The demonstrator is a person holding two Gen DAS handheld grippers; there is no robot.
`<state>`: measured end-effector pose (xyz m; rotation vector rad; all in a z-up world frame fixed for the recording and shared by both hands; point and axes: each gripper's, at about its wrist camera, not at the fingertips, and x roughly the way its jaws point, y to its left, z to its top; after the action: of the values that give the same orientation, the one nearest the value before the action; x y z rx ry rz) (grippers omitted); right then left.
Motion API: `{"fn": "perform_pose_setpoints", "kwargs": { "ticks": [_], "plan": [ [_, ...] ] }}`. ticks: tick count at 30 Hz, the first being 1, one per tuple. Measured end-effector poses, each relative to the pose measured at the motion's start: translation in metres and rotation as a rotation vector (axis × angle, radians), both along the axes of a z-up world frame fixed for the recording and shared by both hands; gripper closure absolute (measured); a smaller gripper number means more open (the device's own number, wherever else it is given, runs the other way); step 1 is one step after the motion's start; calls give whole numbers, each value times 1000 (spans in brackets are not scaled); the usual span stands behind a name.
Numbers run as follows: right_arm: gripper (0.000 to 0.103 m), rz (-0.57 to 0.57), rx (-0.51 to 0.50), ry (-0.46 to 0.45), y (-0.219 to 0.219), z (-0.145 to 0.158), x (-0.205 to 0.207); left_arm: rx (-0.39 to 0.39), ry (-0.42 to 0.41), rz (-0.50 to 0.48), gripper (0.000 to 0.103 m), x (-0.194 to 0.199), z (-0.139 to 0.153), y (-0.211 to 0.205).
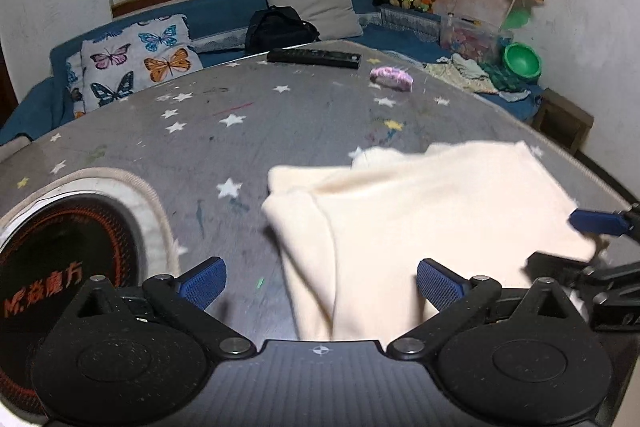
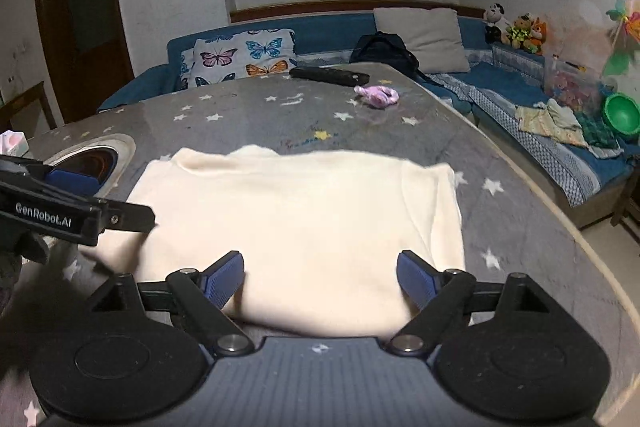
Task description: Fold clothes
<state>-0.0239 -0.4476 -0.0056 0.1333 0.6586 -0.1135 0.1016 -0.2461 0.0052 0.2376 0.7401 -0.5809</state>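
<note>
A cream garment lies folded into a rough rectangle on the grey star-patterned table. It also shows in the right wrist view. My left gripper is open and empty, hovering over the garment's left near edge. My right gripper is open and empty, just above the garment's near edge. The right gripper shows at the right edge of the left wrist view. The left gripper shows at the left edge of the right wrist view.
A black remote and a small pink cloth bundle lie at the table's far side. An induction cooktop is set in the table at left. A blue sofa with cushions, a backpack and clothes wraps behind.
</note>
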Motion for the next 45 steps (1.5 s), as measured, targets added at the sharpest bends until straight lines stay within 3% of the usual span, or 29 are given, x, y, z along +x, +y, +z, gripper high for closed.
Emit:
{"fn": "perform_pose_setpoints", "kwargs": {
  "ticks": [13,16,24,28,35,45],
  "plan": [
    [9,31,-1,-8,12,2,-28,-3,45,44,0,-22,-20,27],
    [0,19,-20,-40,15,9,-29,-27,46,55,0,-26,-15,34],
    [0,-7,-42,-52,16,6,-12,-73,-8,118,0,-25,2,43],
    [0,-17,-49,-12,16,-5,-7,-57,39,158,0,-14,-8,47],
    [0,-19,-98,26,24,-12,-13,-56,47,146,0,-23,-12,49],
    [0,-66,-77,36,28,-9,-23,-59,45,128,0,-42,-9,57]
  ]
}}
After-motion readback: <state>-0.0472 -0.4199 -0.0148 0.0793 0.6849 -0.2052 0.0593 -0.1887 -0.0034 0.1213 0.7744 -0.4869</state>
